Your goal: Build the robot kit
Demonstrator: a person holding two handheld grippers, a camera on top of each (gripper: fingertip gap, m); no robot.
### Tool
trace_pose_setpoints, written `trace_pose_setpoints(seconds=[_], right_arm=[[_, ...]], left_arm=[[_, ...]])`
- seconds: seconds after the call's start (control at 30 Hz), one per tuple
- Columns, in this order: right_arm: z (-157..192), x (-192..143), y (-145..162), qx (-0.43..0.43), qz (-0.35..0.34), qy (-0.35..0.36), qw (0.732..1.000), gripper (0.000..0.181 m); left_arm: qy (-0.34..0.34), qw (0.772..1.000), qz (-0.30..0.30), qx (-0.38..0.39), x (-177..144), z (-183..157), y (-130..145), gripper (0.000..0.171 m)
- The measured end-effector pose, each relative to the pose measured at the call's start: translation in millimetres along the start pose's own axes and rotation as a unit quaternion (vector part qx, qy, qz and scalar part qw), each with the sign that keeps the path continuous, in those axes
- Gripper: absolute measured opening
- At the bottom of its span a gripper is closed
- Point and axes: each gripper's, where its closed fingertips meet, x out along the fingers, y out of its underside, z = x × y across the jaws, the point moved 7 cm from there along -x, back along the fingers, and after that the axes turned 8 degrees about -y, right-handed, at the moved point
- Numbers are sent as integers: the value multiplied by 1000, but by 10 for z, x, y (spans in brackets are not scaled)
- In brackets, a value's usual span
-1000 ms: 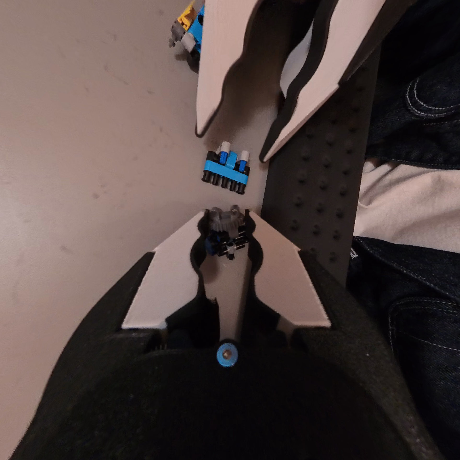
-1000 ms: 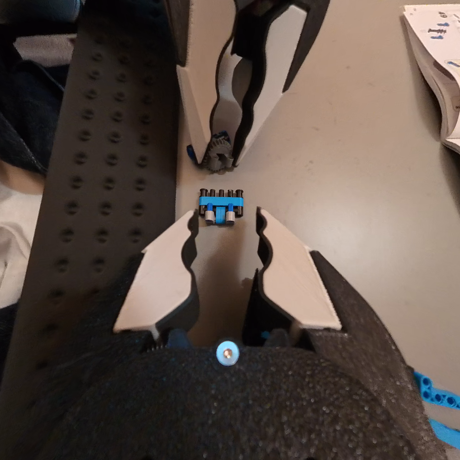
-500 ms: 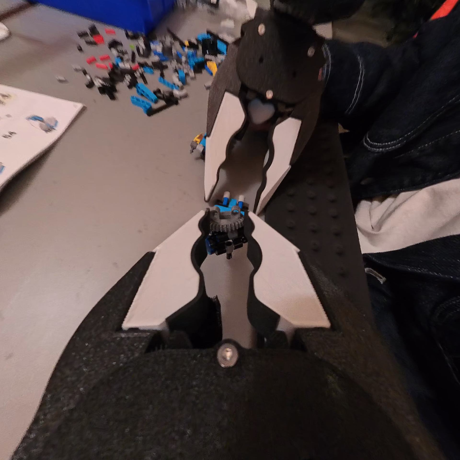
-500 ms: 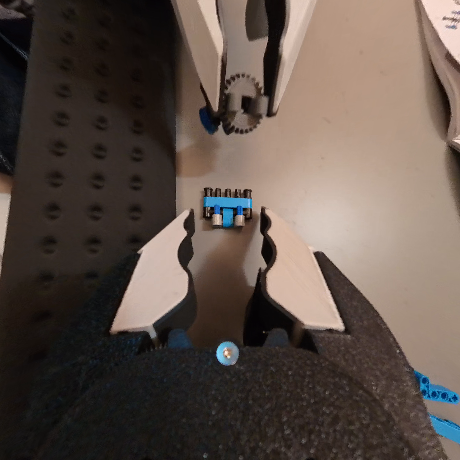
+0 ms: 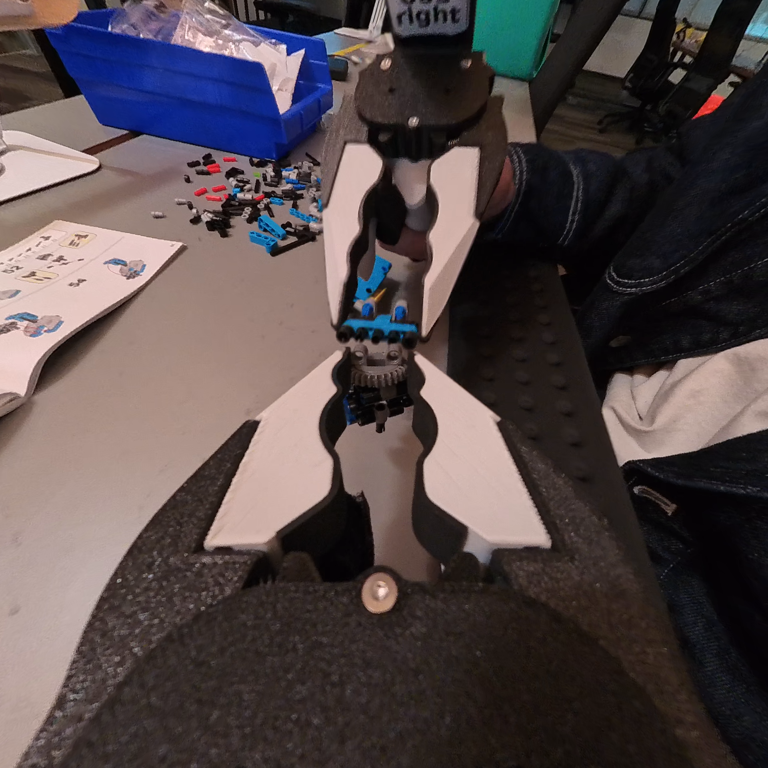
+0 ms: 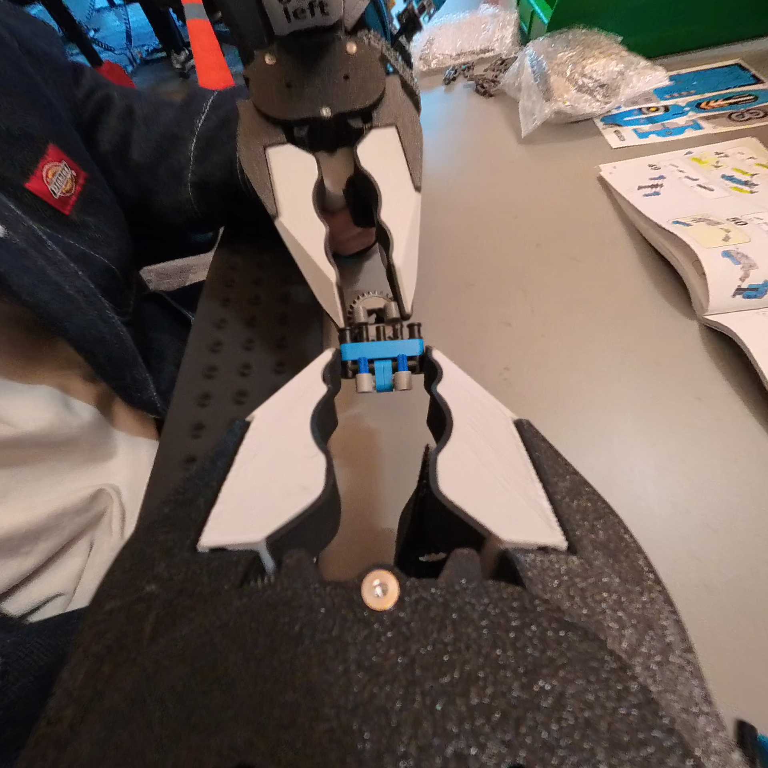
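Blue bin (image 5: pixel 195 95) with plastic bags (image 5: pixel 232 37)

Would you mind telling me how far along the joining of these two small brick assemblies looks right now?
Done: both are picked up. The left tongs are shut on the grey gear assembly; the right tongs are shut on the blue beam with black pins. In hand: the two face each other, pins nearly at the gear piece. Left: pressing them together; loose parts and the instruction booklet lie on the table.
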Motion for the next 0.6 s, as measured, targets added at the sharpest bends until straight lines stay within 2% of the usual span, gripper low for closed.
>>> trace_pose_setpoints(seconds=[0.4, 0.6], right_arm=[[49, 37, -2, 7, -21, -42, 999, 38], [62, 59, 31, 7, -8, -46, 999, 38]], left_arm=[[30, 999, -21, -6, -41, -57, -31, 26], [38, 999, -4, -5, -20, -74, 6, 26]])
